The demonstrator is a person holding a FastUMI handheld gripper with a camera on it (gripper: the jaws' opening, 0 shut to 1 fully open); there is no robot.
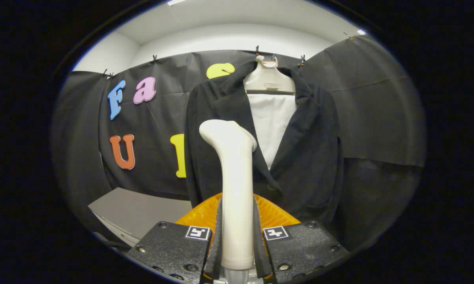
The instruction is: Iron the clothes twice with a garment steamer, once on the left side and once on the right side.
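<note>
two fingers [256,232] of the gripper [237,236] press on either side of the garment steamer [233,189], clamped on its white handle, which stands upright between them with its bent head at the top. just beyond the fingers a ribbed orange part [276,215] shows behind the handle. ahead of the steamer hangs a black jacket [311,150] on a pale hanger [269,81], open at the front over a white panel [271,122]; the steamer head lies in front of the jacket's left front panel as seen from the camera, though i cannot tell whether it touches the cloth. a grey table surface [142,211] sits low beside the jacket, against the black cloth wall [379,102].
</note>
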